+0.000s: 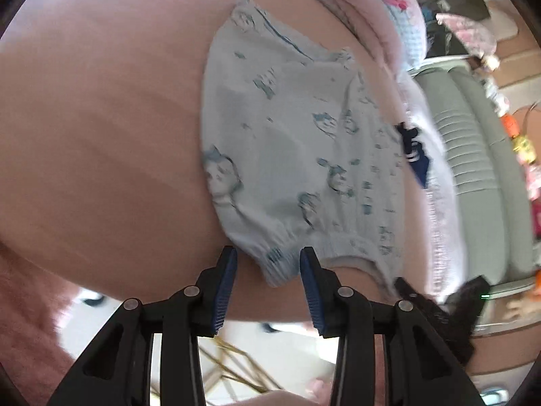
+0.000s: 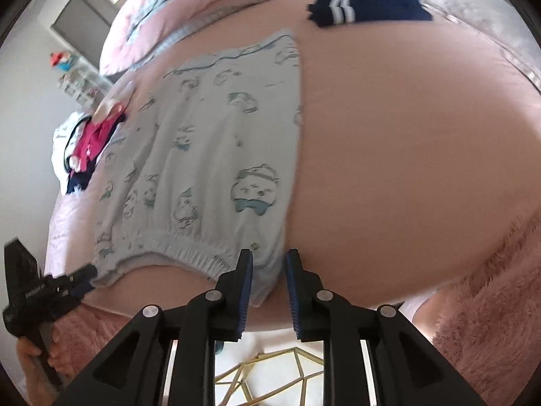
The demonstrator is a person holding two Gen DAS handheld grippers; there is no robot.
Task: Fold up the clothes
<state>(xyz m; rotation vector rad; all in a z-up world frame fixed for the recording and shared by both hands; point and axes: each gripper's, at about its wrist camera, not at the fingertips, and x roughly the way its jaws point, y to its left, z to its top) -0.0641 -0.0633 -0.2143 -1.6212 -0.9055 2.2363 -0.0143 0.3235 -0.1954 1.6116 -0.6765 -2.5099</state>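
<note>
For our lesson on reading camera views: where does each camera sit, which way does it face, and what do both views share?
Left wrist: on the left gripper, facing down over the light blue cartoon-print garment on the pink bed sheet; its own fingers straddle the elastic hem corner.
Right wrist: on the right gripper, facing down at the other hem corner; the person's hand shows.
Shared: garment, sheet, navy white-striped sock, and each view catches the other gripper.

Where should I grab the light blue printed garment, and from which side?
Judging by its pose, take the garment at the two corners of its elastic hem, from the near bed edge. It lies flat, the hem nearest both grippers: left gripper, right gripper.
</note>
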